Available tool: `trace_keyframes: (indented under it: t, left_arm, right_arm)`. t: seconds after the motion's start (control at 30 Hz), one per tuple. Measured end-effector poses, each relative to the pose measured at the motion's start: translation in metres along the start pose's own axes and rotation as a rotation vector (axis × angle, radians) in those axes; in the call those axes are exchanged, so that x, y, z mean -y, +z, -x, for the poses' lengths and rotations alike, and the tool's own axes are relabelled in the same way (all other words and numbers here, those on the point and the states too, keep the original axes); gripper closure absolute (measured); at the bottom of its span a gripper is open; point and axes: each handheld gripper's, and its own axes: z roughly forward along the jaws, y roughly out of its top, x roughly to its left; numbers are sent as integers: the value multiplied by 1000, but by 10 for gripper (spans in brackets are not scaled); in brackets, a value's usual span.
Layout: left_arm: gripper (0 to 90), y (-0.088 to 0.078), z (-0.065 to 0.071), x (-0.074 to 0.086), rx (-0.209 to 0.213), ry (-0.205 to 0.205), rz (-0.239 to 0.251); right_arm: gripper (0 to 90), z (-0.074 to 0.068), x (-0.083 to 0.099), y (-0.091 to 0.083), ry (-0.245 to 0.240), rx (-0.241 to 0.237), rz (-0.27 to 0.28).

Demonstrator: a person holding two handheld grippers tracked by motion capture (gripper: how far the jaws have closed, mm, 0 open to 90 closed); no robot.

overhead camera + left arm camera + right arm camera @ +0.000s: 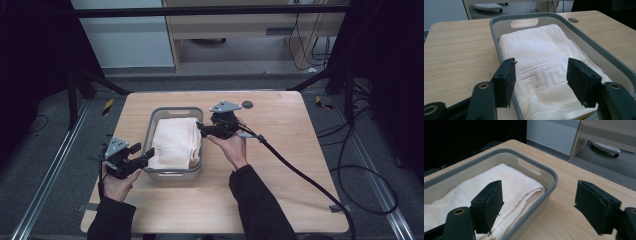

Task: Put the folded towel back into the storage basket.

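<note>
- A folded white towel (174, 142) lies flat inside a grey basket (198, 111) on the wooden table (280, 175); it fills the basket, seemingly set down there.
- At the basket's near left corner, the left gripper (148, 155) is spread, pinching nothing, apparently done with the towel.
- At the basket's far right rim, the right gripper (200, 127) is spread too, its jaws astride the rim.

Count: one folded white towel (541, 65), lying between and beyond the left gripper's jaws. One grey basket (159, 116) holding it. One wooden table (280, 165). Two grippers: left gripper (148, 157), right gripper (200, 126), each with two black jaws.
</note>
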Motion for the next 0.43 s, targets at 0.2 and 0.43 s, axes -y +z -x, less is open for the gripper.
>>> trace_keyframes:
  t: [0.2,0.43]
  left_arm:
    - [331,-8,-5,8,1,11,3]
    - [267,-18,-13,22,-7,21,12]
  right_arm:
    - [171,20,17,-45,37,10,32]
    - [141,48,61,-90,70,48,14]
